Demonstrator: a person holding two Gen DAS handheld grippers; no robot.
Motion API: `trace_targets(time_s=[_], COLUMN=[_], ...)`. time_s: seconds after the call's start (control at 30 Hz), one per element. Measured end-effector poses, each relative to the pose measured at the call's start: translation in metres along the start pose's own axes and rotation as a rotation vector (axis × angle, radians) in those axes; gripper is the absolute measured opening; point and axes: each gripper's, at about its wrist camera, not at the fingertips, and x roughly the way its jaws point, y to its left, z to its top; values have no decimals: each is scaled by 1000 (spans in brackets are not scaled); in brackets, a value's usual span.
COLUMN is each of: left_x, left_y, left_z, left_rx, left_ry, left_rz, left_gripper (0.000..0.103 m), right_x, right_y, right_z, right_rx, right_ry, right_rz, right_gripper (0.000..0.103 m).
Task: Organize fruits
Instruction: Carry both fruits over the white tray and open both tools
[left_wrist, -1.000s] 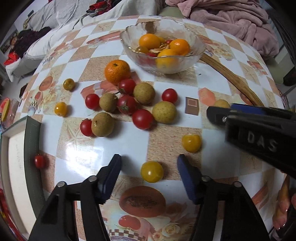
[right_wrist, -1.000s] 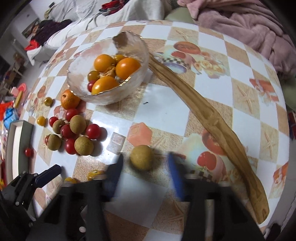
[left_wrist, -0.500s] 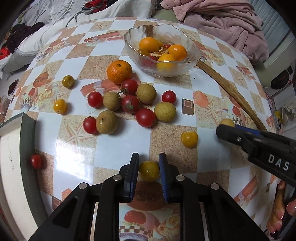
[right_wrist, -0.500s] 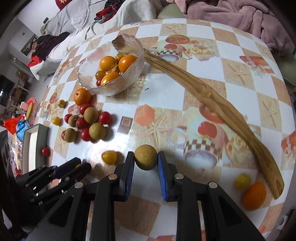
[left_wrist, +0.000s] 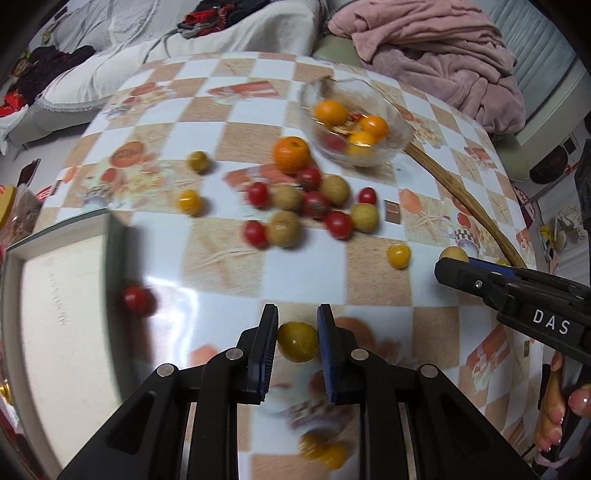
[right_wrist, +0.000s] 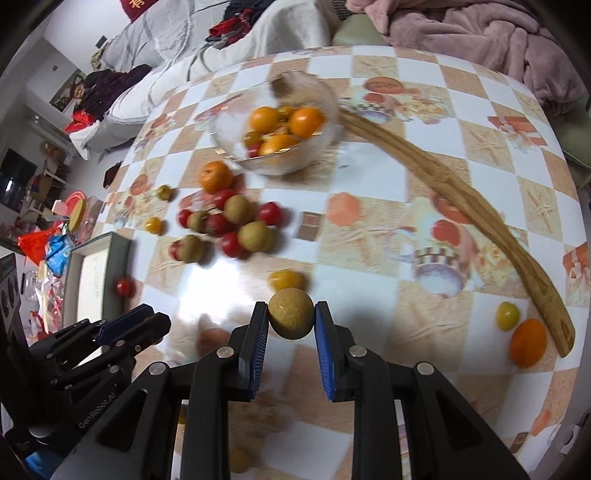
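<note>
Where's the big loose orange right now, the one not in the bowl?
In the left wrist view the loose orange sits upper centre on the table, just left of the glass bowl and directly above the cluster of red tomatoes.

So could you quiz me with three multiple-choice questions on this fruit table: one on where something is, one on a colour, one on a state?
1. Where is the wooden stick?
A. inside the glass bowl
B. on the table, running away from the bowl
C. in a gripper

2. What colour is the fruit in the left gripper?
A. yellow
B. red
C. green

3. What is the right gripper doing?
A. standing open and empty
B. shut on a brown fruit
C. shut on an orange

Answers: 1 B, it lies flat on the cloth beside the bowl. 2 A, a yellow tomato sits between the blue pads. 3 B, both pads press on the round brown fruit.
</note>
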Motion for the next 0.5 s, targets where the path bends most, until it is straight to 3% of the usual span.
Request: trace_targets(time_s=[0.2,0.5], left_x=[-30,-51], left_y=[56,156], left_z=[-16,-61], left_rx=[-31,-115], left_ry=[-30,-5], left_rz=[52,171], left_gripper=[24,24], right_x=[7,33], right_y=[59,173], right_z=[-5,-21], right_rx=[-42,-156], right_ry=[9,45], right_rz=[49,123], right_gripper=[27,27])
